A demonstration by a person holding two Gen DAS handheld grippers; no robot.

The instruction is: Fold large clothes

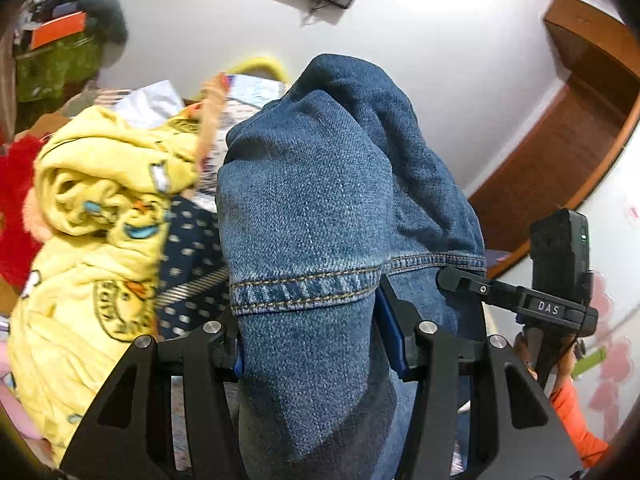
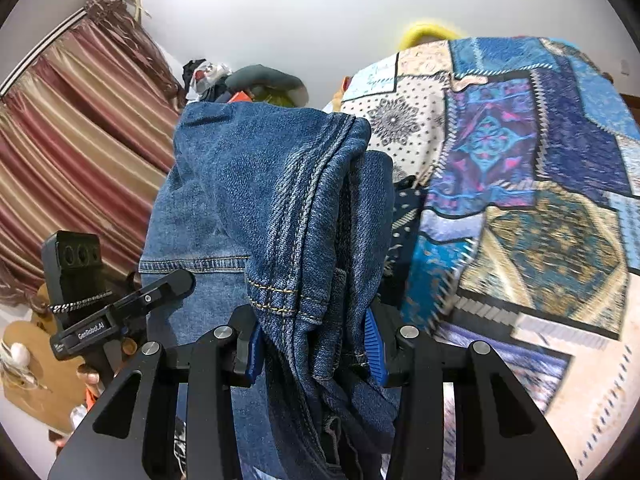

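Note:
A pair of blue denim jeans is held up in the air by both grippers. My left gripper is shut on a folded leg with its stitched hem. The jeans also fill the middle of the right wrist view. My right gripper is shut on a bunched, seamed part of them. The other gripper shows at the edge of each view, the right gripper beside the jeans in the left wrist view, the left gripper in the right wrist view. The rest of the jeans hangs below, hidden.
A pile of clothes lies to the left, with a yellow printed garment, a red one and a dark dotted one. A patchwork blanket spreads at the right. Striped curtains, a wooden door frame and white walls surround.

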